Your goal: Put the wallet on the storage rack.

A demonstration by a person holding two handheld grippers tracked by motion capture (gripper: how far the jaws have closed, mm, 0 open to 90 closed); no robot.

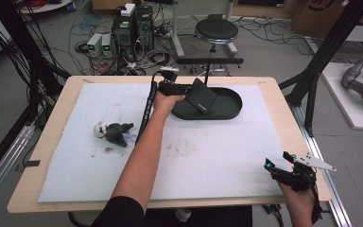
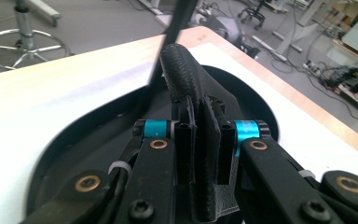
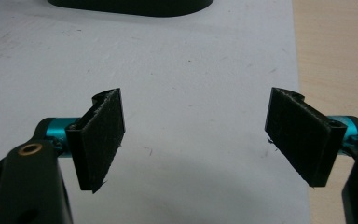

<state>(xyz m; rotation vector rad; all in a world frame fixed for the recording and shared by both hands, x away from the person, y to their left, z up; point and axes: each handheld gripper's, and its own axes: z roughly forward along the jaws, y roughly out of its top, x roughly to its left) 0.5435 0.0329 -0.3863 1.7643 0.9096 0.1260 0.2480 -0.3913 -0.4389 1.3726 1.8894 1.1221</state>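
A flat black wallet (image 1: 201,98) hangs tilted above the black tray (image 1: 231,109).

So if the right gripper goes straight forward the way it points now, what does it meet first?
Probably the black oval tray. Between the open right gripper and the tray lies bare white mat; depth is hard to judge.

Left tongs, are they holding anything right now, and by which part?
Yes. The left tongs are shut on a black wallet, pinching one edge of it above the black tray. The right tongs are open, holding nothing.
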